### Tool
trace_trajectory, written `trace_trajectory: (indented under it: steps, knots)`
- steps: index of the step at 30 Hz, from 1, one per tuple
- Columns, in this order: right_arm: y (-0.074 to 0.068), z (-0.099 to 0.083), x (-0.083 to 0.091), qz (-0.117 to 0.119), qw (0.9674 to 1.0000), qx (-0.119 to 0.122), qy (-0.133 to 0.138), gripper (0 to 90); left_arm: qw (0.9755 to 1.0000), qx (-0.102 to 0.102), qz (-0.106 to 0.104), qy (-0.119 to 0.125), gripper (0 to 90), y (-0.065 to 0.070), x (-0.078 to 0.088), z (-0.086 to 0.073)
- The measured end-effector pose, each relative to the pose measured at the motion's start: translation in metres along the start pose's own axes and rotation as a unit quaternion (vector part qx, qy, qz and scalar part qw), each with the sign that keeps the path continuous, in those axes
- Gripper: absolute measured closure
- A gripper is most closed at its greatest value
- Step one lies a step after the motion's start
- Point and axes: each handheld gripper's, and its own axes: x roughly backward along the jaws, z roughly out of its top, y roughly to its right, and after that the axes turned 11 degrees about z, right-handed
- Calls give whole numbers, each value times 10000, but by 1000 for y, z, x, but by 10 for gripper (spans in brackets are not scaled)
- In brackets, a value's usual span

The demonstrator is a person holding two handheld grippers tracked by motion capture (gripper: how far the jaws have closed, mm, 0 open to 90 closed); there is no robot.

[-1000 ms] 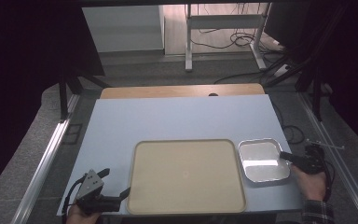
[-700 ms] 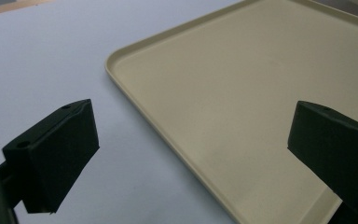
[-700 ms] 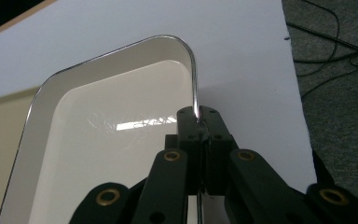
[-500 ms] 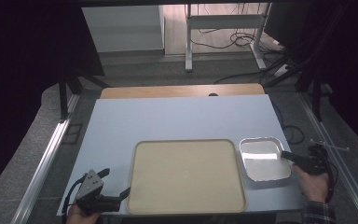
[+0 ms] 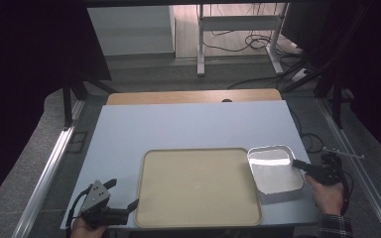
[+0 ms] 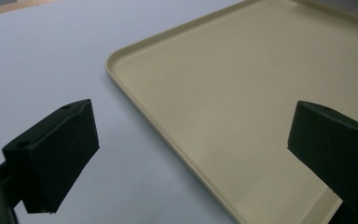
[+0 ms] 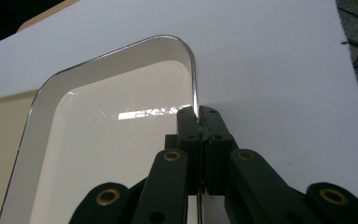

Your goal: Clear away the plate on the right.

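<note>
Your right claw (image 7: 198, 116) pinches the metal pan's (image 5: 274, 171) rim at lower right to steer it; your left claw (image 6: 191, 154) waits wide beside the tray (image 5: 198, 186).

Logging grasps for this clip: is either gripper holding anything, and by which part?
The right gripper is shut on the small shiny metal tray, jaws pinching its right rim. The left gripper is open, holding nothing, beside the beige plastic tray.

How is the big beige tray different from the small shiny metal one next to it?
The flat beige plastic tray is larger, matte and shallow; the shiny metal tray is smaller, glossy and deeper-walled. The right claw is shut on the metal tray's rim, while the open left claw only straddles the beige tray's edge. Both are empty, round-cornered rectangles.
</note>
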Motion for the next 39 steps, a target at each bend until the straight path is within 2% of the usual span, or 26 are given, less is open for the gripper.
trace_trajectory:
  steps: [25, 39]
  knots:
    - [-25, -2, -24, 280, 9995, 63, -165, 886, 10000, 18, 13, -6, 13, 0, 0, 0]
    - [-45, -1, -48, 528, 9981, 132, -274, 885, 10000, 22, 10, -8, 13, 0, 0, 0]
